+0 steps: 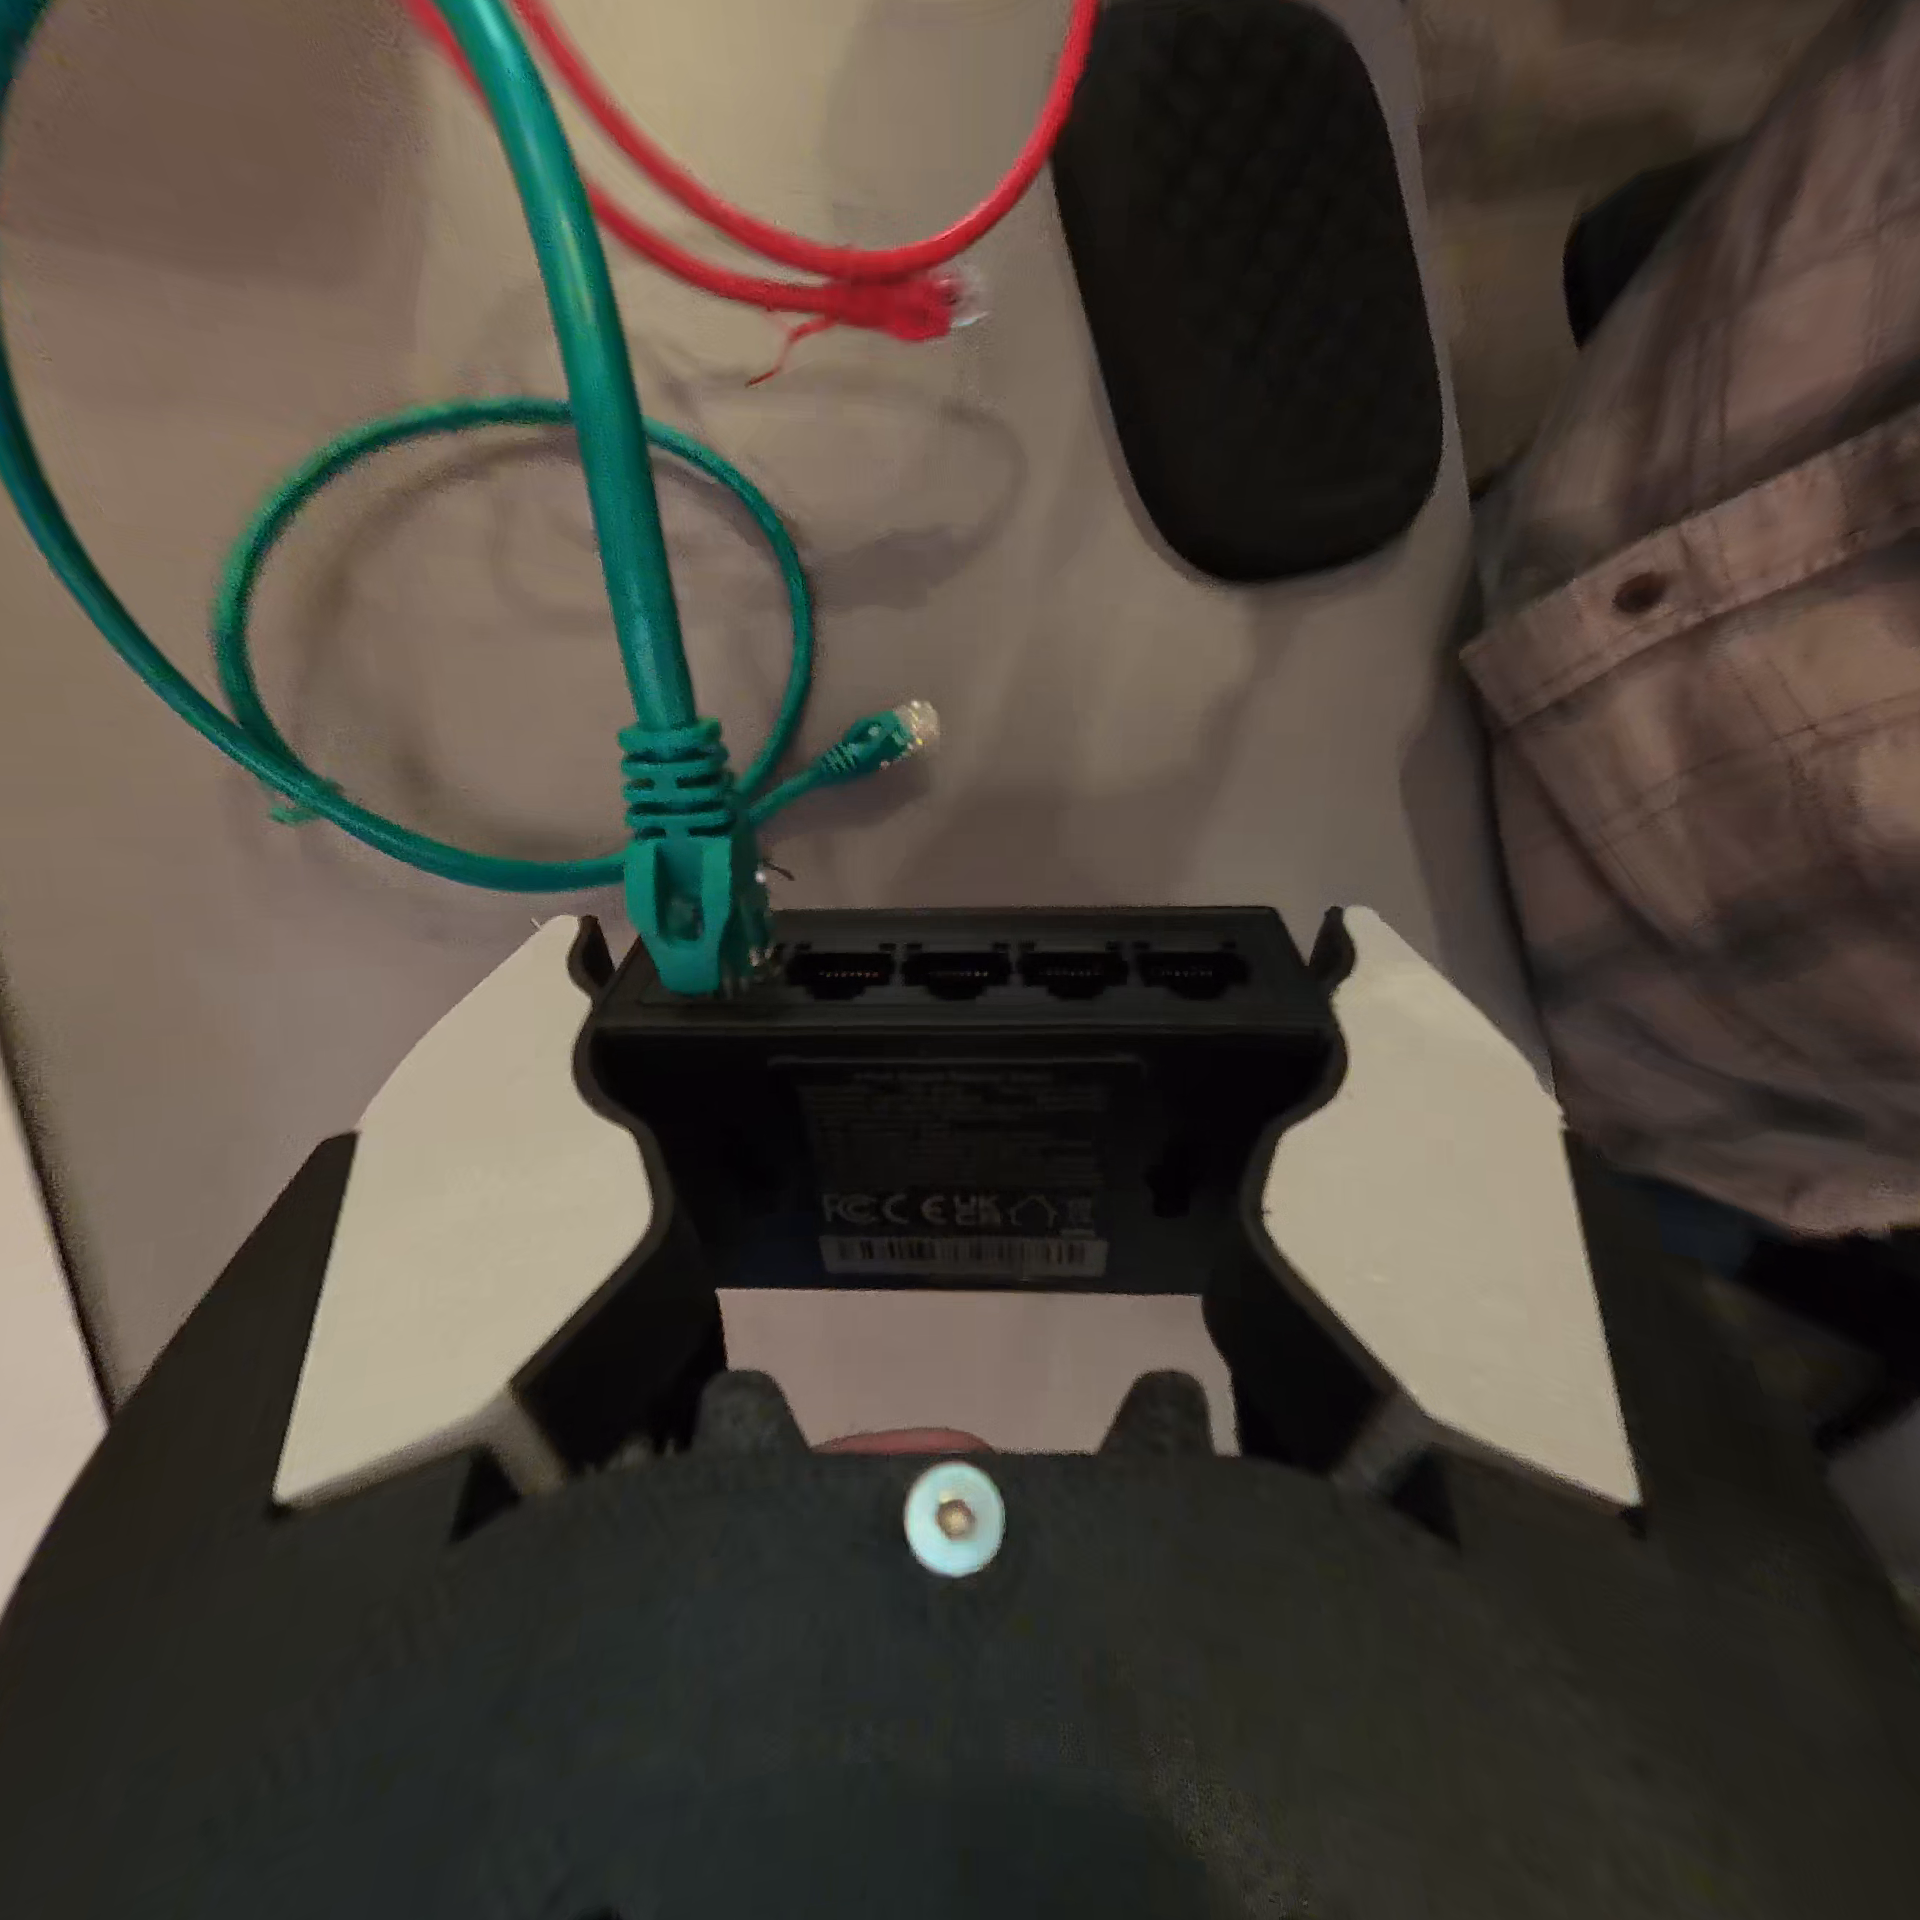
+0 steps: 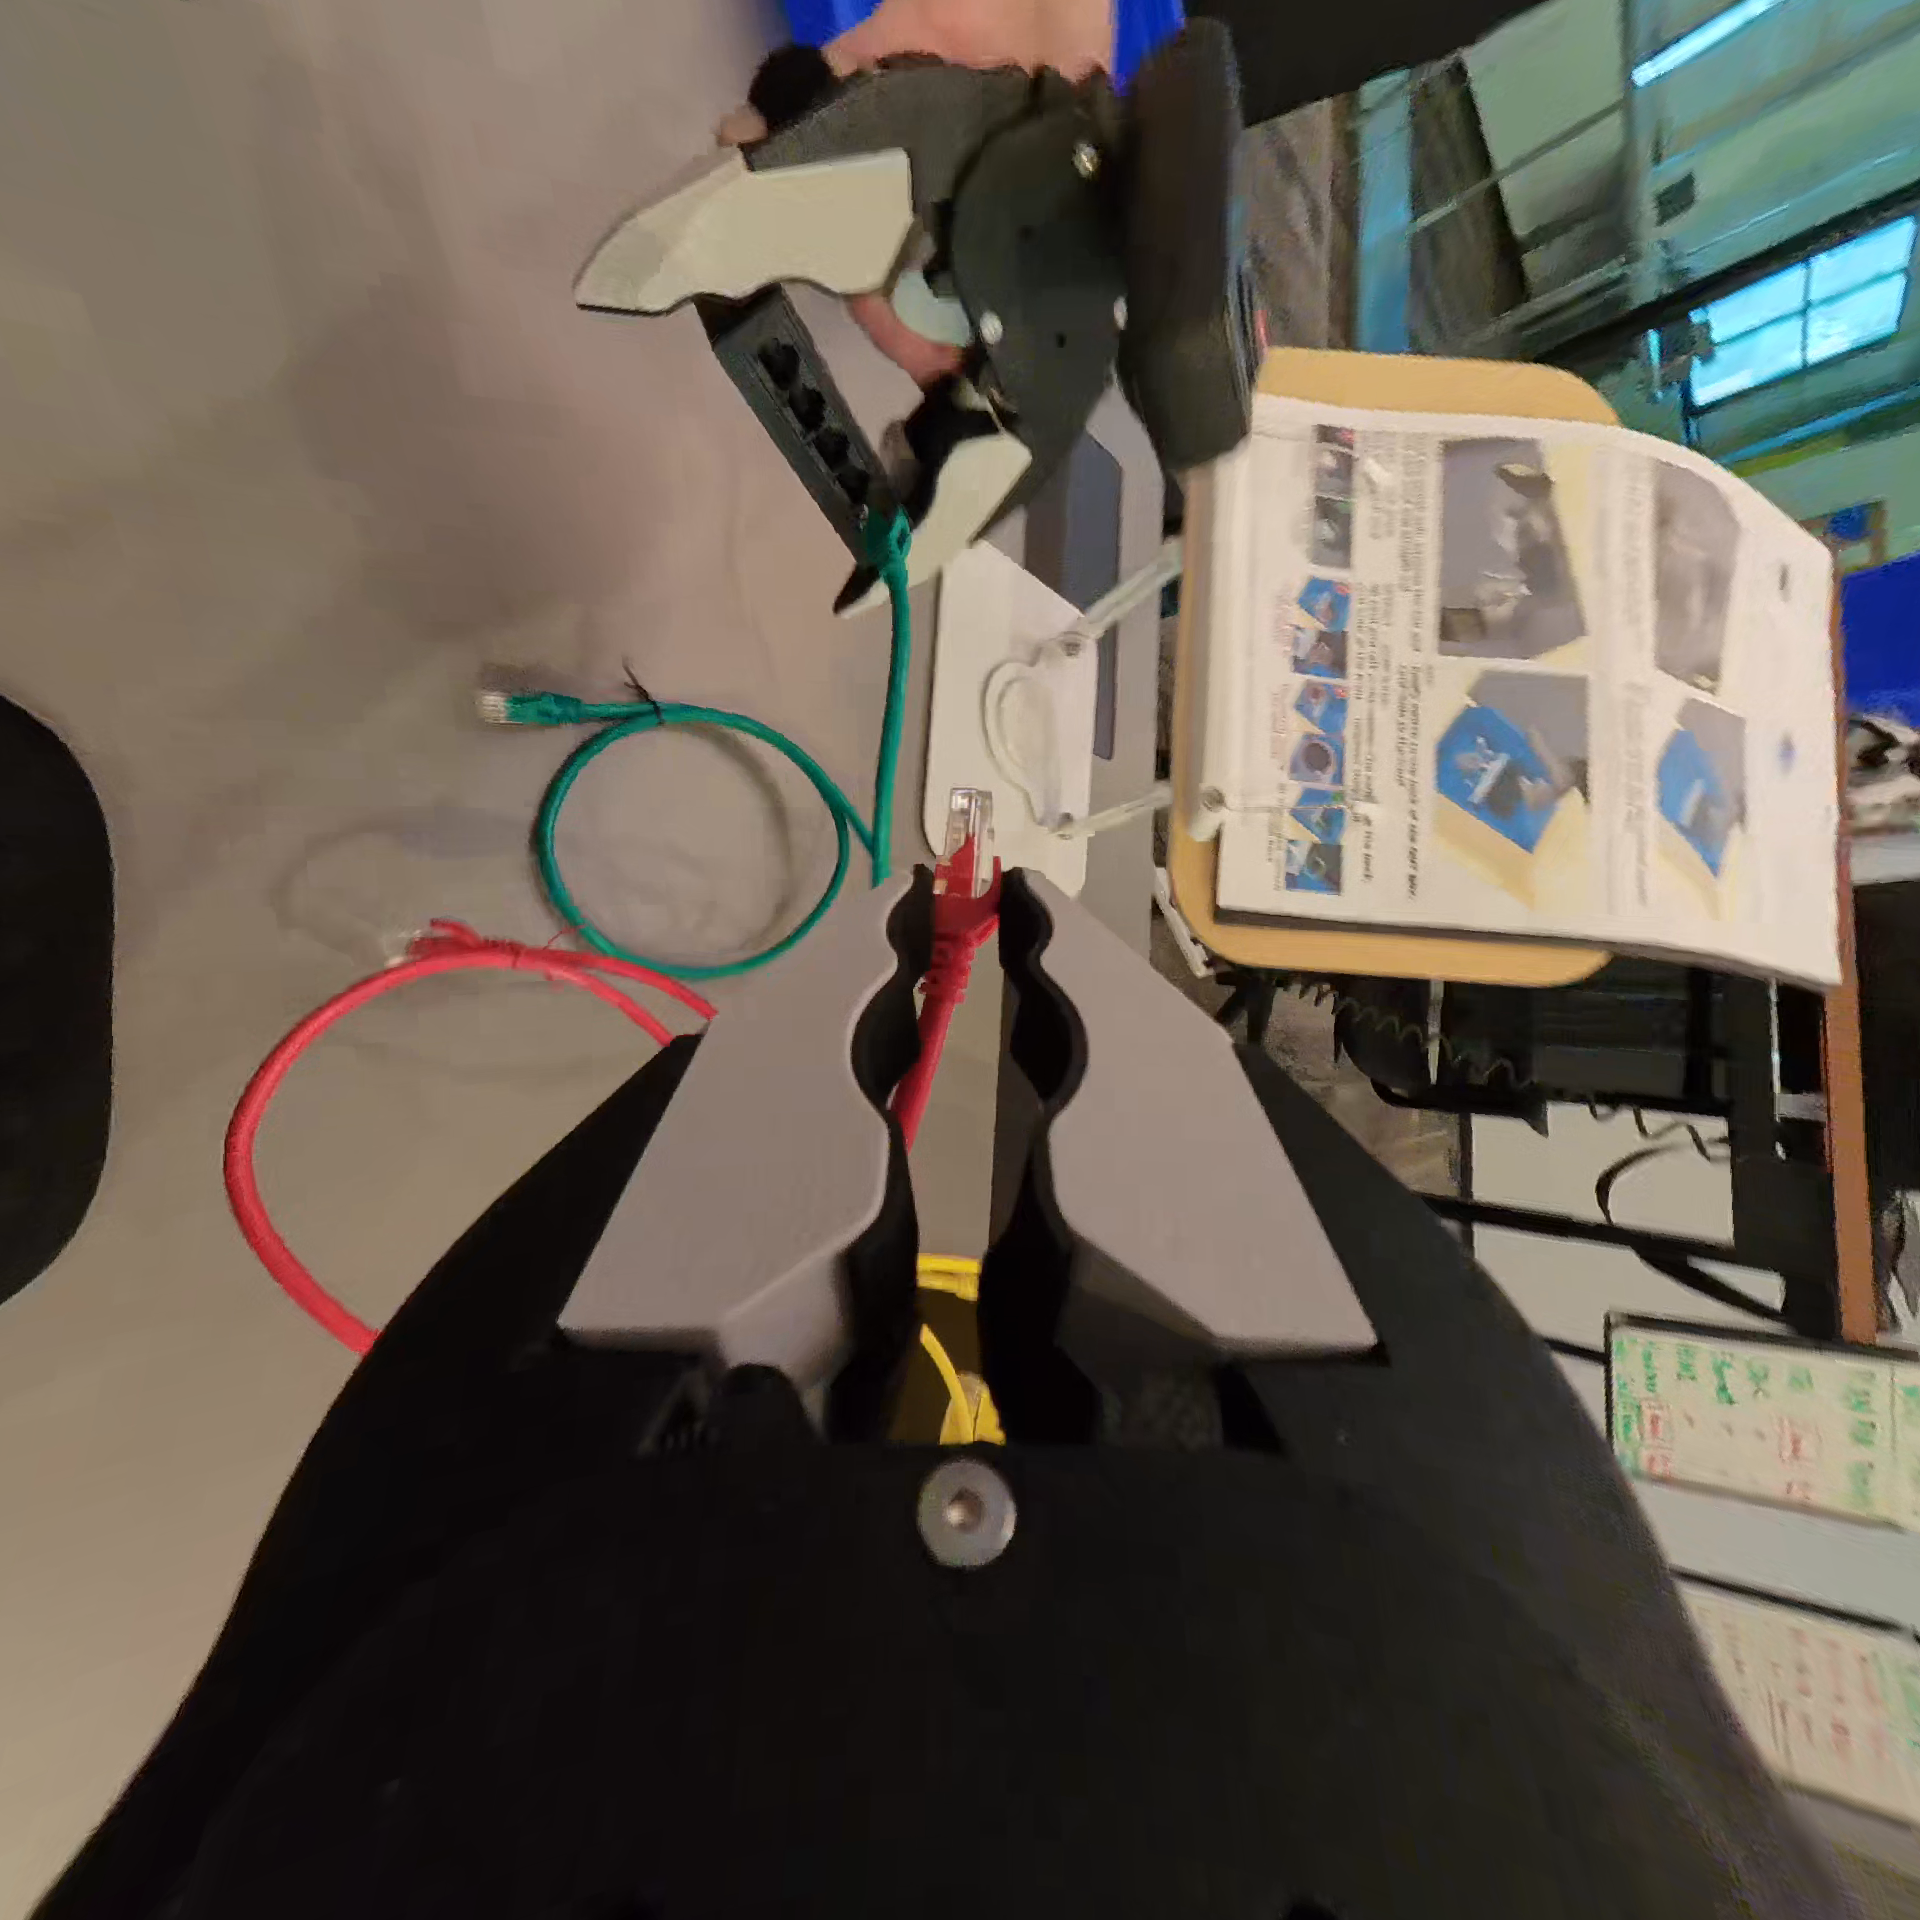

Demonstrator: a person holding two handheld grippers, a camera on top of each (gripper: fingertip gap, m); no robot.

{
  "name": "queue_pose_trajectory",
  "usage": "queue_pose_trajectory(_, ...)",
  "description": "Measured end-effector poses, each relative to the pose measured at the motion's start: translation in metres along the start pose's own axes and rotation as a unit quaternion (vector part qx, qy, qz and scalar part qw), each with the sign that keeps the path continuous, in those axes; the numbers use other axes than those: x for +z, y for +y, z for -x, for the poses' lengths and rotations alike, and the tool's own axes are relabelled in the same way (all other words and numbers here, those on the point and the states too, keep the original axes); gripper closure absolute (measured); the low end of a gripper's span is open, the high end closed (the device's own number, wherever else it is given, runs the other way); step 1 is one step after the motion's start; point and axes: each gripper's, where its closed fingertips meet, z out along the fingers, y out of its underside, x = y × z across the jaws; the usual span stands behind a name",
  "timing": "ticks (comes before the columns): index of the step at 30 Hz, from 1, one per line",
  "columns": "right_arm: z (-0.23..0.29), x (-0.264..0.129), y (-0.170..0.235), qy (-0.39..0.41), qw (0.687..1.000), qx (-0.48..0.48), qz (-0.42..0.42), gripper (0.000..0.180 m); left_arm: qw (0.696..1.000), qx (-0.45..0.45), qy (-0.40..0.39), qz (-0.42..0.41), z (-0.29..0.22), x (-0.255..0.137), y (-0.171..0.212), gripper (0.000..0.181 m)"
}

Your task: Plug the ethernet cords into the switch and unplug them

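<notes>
Left gripper [image 1: 961, 940] jaws clamp the switch [image 1: 956, 1101], green cord [image 1: 613, 436] plugged in. Right gripper [image 2: 961, 894] jaws grip the red cord [image 2: 951, 935] behind its plug.

Right gripper [image 2: 966, 914] clamped on red cord's plug; left gripper [image 2: 790, 436] farther off, holding the switch [image 2: 800, 410].

Red ethernet cord [image 2: 249, 1132]: clear-tipped plug [image 2: 964, 847] pokes out past the closed fingertips, cable runs back between the fingers, loops left over the grey table [image 2: 312, 416]; its other plug [image 2: 416, 943] lies free. Green ethernet cord [image 2: 686, 842]: one end seated in the switch's end port nearest this camera, a loop on the table, spare plug [image 2: 509, 707] loose. Switch's other ports empty. Yellow cable [image 2: 951, 1351] glimpsed between the finger bases. Clipboard with printed pages [image 2: 1507, 675] stands right.
</notes>
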Motion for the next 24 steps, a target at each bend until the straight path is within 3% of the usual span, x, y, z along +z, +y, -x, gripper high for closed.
queue_pose_trajectory(4,-0.033,-0.026,0.023,0.052,0.998,0.029,0.024,0.169,0.997,-0.004,-0.038,-0.063,0.003,-0.014,0.005,0.058)
queue_pose_trajectory(7,-0.059,-0.044,0.040,0.092,0.994,0.037,0.053,0.169,0.996,0.001,-0.067,-0.061,0.007,-0.006,0.018,0.058)
queue_pose_trajectory(16,-0.133,-0.079,0.129,0.189,0.968,0.053,0.158,0.169,0.987,0.019,-0.074,-0.140,0.023,0.017,0.003,0.058)
queue_pose_trajectory(20,-0.135,-0.076,0.162,0.221,0.960,0.087,0.147,0.169,0.986,0.022,-0.082,-0.146,0.030,0.024,0.000,0.058)
queue_pose_trajectory(24,-0.108,-0.049,0.193,0.243,0.953,0.117,0.134,0.169,0.984,0.027,-0.082,-0.153,0.034,0.031,-0.002,0.058)
